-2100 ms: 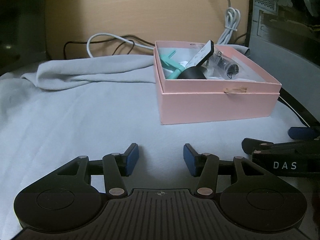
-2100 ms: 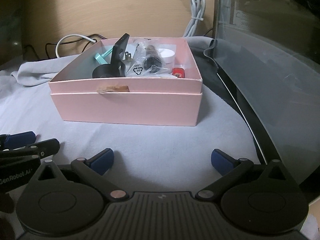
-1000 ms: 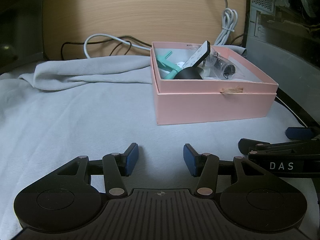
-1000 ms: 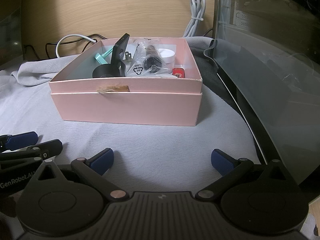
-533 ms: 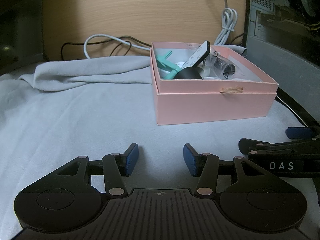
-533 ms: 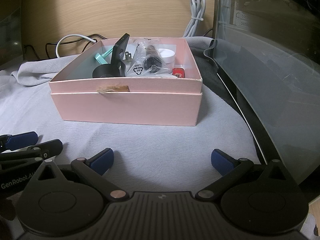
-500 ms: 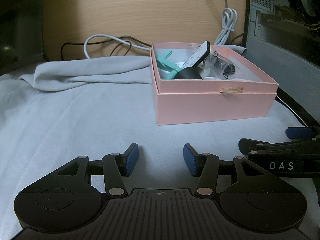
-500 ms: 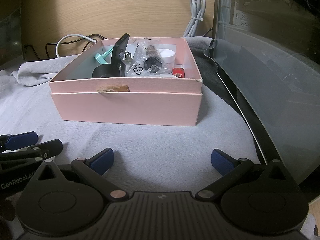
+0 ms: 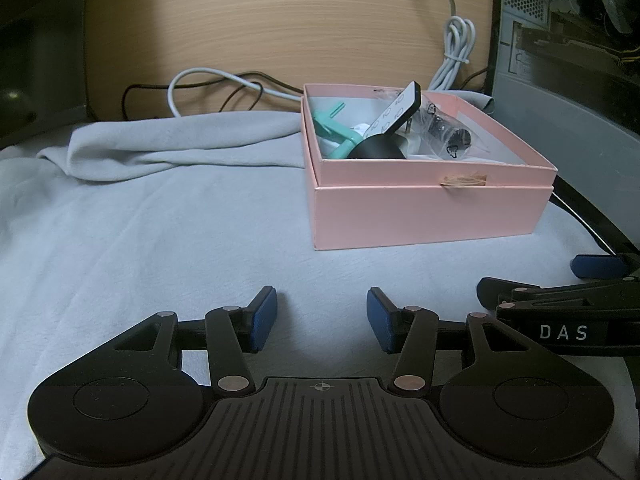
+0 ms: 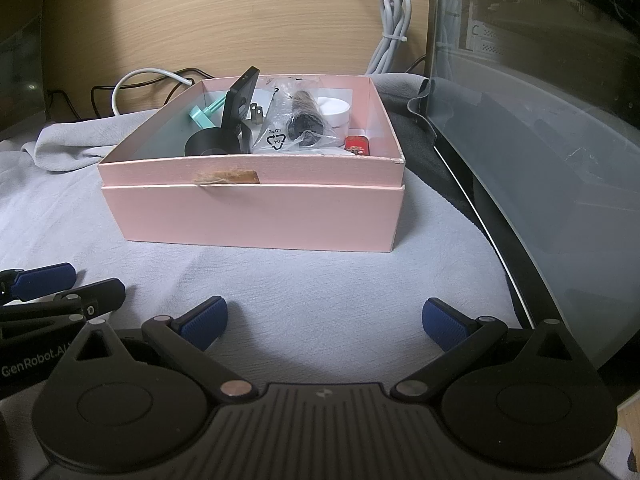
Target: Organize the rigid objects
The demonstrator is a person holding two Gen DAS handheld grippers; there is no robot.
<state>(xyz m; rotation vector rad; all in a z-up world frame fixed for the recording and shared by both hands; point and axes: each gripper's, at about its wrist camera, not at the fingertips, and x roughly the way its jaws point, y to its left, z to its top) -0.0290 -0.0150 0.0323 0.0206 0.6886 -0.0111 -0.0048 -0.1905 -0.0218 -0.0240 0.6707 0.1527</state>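
I hold both tools low over the grey cloth (image 9: pixel 160 240) that covers the bench, and nothing is between the fingers of either one. My left gripper (image 9: pixel 322 320) has its blue pads apart with only cloth under the gap. My right gripper (image 10: pixel 324 320) is spread wider, also empty.

The things of the task are in the pink box (image 10: pixel 260 216), which stands on the cloth in front of me, nearer to my right side. Inside I see a black remote (image 10: pixel 238 110) that leans upright on a round black base (image 10: pixel 208 145), a mint green plastic piece (image 10: pixel 202 114), a dark cylinder in a clear bag (image 10: pixel 298 126), a white round puck (image 10: pixel 334 110) and a small red item (image 10: pixel 357 145) in the near right corner.

I judge that everything loose is already collected, because I see no object left on the cloth. The next move, I think, is either to stop or to reach in and lay the leaning remote flat.

The near wall of the box is high, so I must come from above. The bag is slippery and crowded against the remote. On the right the dark glass panel (image 10: pixel 540 152) stands close, and cables (image 10: pixel 394 28) hang behind.
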